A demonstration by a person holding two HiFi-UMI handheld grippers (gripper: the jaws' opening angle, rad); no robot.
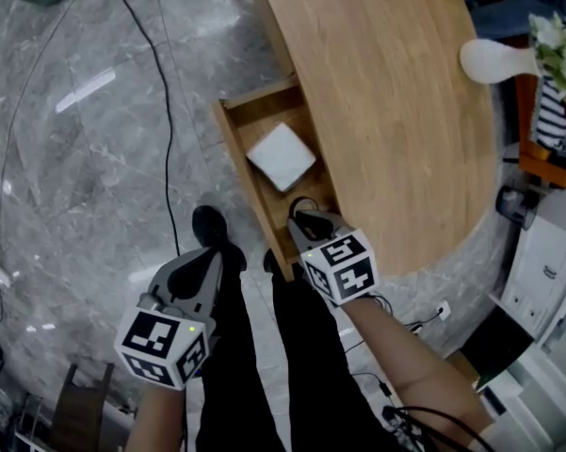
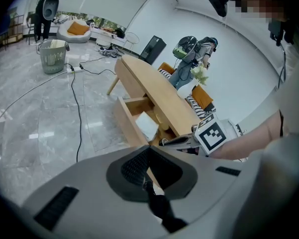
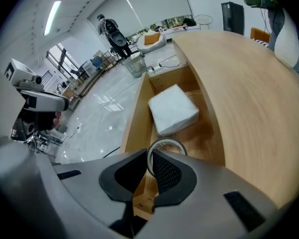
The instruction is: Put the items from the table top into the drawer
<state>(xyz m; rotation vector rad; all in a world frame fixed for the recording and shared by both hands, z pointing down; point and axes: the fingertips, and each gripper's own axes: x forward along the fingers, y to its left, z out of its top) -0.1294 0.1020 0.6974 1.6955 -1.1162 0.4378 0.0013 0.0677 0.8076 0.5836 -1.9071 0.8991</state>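
Hovering over the open drawer (image 1: 234, 149), the right tongs (image 3: 149, 156) pinched a thin ring (image 3: 176, 143) by its rim, near the white box (image 3: 173, 108) inside. The left tongs (image 2: 149, 156), closed and empty, hung beside the drawer.

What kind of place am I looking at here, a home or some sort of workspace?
Probably a large open studio or lab: polished grey floor with a loose cable across it, a wooden table, and equipment on a stand nearby.

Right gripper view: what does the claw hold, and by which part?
The right claw grips a ring by the near left part of its band.
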